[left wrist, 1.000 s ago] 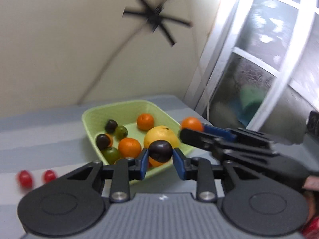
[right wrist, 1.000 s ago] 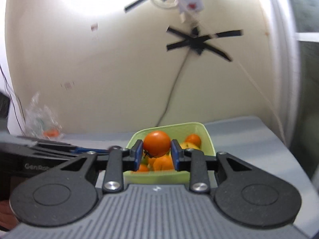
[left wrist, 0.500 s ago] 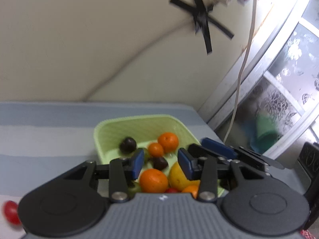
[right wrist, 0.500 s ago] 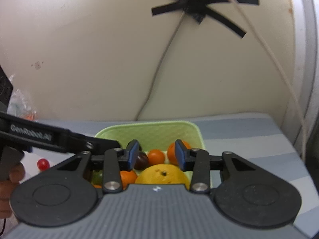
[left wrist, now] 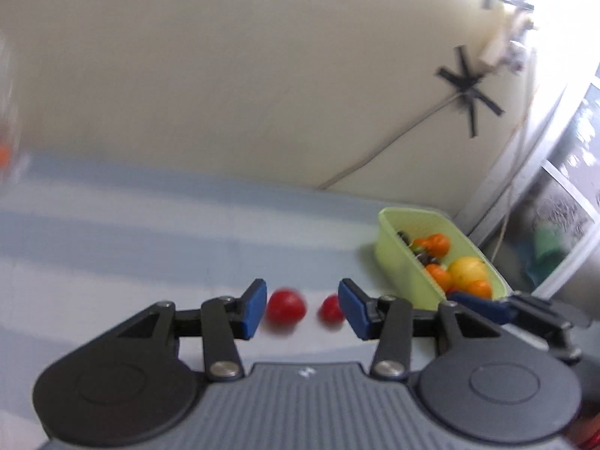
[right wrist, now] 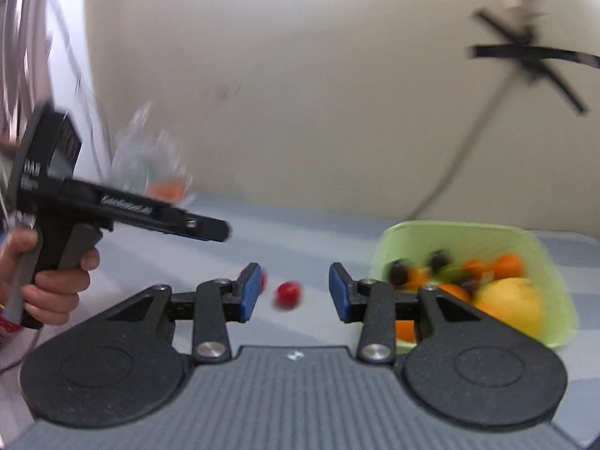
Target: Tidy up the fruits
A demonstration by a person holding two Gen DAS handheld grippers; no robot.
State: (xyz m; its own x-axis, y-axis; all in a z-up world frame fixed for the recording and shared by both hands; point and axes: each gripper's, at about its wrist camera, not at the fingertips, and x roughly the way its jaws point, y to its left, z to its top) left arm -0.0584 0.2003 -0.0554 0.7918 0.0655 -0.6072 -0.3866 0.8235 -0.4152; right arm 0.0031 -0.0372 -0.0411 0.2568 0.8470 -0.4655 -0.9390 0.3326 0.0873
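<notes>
Two small red fruits lie on the grey-striped table: one [left wrist: 285, 306] and a second [left wrist: 330, 309] sit ahead between the open jaws of my left gripper [left wrist: 302, 309]. In the right wrist view one red fruit [right wrist: 288, 294] shows between the open jaws of my right gripper [right wrist: 294, 292], the other [right wrist: 262, 278] peeks beside the left pad. The light green basket [left wrist: 397, 258] holds oranges, a yellow fruit [left wrist: 467, 268] and dark fruits; it also shows in the right wrist view [right wrist: 450, 234]. Both grippers are empty.
The left gripper held by a hand [right wrist: 56, 285] crosses the left of the right wrist view. The right gripper's tip [left wrist: 483, 305] lies by the basket. A crumpled clear bag [right wrist: 150, 165] sits at the back wall. A window [left wrist: 562, 217] is at right.
Both grippers let their fruits go into the basket, opened wider, and swung left from the basket toward the two red fruits on the table.
</notes>
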